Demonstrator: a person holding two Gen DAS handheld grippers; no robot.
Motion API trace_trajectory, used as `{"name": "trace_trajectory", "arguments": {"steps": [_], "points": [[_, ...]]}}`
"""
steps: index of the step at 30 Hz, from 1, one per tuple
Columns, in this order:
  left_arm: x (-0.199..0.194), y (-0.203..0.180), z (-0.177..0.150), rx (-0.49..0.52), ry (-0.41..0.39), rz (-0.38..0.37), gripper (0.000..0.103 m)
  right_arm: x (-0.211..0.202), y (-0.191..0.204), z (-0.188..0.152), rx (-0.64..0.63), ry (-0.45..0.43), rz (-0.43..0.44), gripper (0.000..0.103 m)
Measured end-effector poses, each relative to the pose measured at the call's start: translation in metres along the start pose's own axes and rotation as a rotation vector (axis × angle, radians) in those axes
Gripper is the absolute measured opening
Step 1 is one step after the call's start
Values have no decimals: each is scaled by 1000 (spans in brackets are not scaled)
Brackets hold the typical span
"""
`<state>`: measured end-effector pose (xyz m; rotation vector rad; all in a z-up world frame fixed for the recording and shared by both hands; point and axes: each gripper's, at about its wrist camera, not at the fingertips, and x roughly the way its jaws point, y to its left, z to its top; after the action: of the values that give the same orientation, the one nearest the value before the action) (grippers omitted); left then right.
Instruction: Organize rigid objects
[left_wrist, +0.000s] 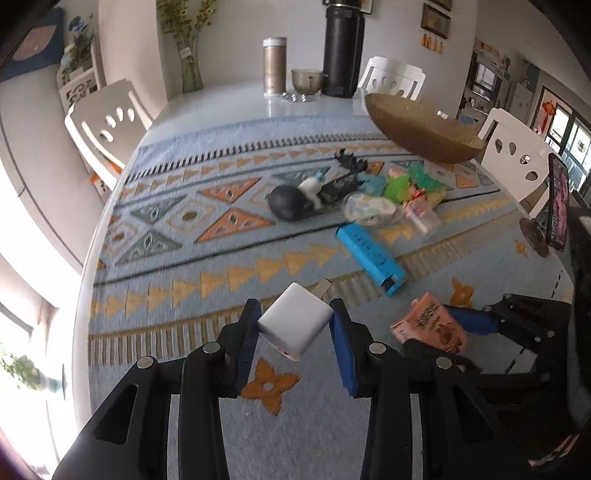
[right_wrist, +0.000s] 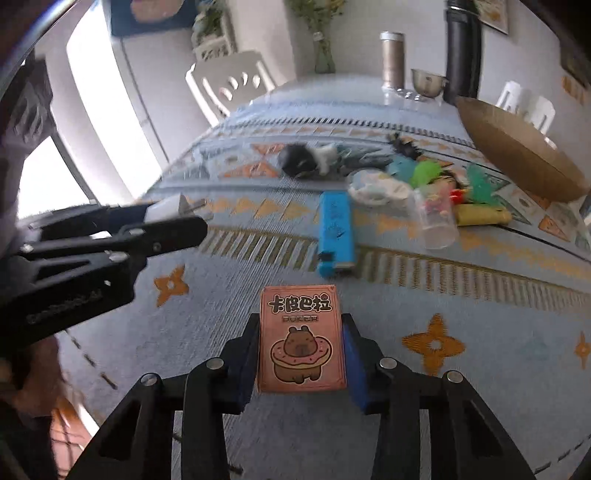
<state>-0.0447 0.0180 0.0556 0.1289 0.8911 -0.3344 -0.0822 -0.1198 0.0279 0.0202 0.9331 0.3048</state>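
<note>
My left gripper (left_wrist: 295, 310) is shut on a white charger cube (left_wrist: 295, 325), held tilted above the patterned cloth (left_wrist: 207, 266). In the right wrist view the same gripper (right_wrist: 177, 216) reaches in from the left with the white cube (right_wrist: 164, 208) at its tip. My right gripper (right_wrist: 302, 325) is shut on a pink poker card box (right_wrist: 302, 339) printed with a capybara in a donut, its pads pressing the box's two long sides. From the left wrist view, that card box (left_wrist: 428, 326) sits tilted in the right gripper (left_wrist: 443, 332), low on the right.
A blue box (left_wrist: 369, 254) lies mid-table. Behind it are a black ball (left_wrist: 288, 206), small toys (left_wrist: 399, 184) and a clear cup (left_wrist: 424, 221). A woven basket (left_wrist: 424, 129) stands at the back right, a phone on a stand (left_wrist: 557, 203) at the right edge, and a canister and a flask at the far end.
</note>
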Motion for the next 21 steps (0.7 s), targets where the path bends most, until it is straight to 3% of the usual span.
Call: {"name": "trace_trajectory", "arguments": {"steps": [5, 14, 17, 21], "points": [[-11, -28, 40, 77, -56, -6, 35, -47, -40, 21, 95, -136, -31, 40], [-4, -98, 153, 165, -190, -77, 35, -119, -163, 80, 380, -365, -209, 40], [22, -117, 184, 140, -174, -123, 35, -131, -198, 91, 474, -421, -263, 40], [69, -138, 208, 101, -112, -181, 35, -115, -225, 108, 498, -380, -319, 40]]}}
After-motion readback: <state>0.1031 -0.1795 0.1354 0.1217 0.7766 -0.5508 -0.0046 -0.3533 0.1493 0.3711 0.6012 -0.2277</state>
